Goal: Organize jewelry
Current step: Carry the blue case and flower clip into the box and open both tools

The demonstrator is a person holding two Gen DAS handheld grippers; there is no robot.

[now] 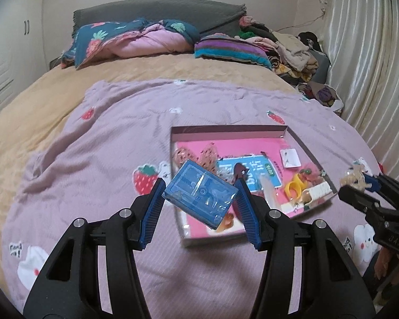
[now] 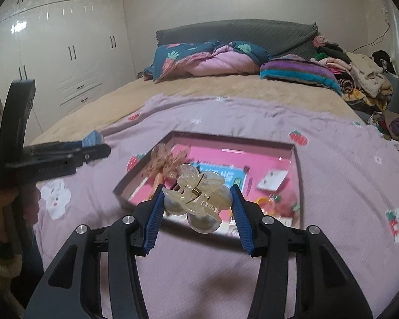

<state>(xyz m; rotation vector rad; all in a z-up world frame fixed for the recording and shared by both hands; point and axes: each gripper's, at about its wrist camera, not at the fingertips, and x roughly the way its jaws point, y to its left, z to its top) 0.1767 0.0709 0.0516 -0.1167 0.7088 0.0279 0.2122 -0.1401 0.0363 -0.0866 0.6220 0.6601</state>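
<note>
Right now your left tongs (image 1: 199, 192) clamp a blue box (image 1: 200, 195) low in the frame's centre, its long axis slanting from upper left to lower right, tilted over the near-left corner of the tray (image 1: 227, 130). Your right tongs (image 2: 196, 199) grip a pale hair clip (image 2: 196, 192) at centre frame; its long axis runs across, finger to finger, petals up and away, spring facing you. Both hang above the lilac blanket (image 1: 93, 138) on the bed.
</note>
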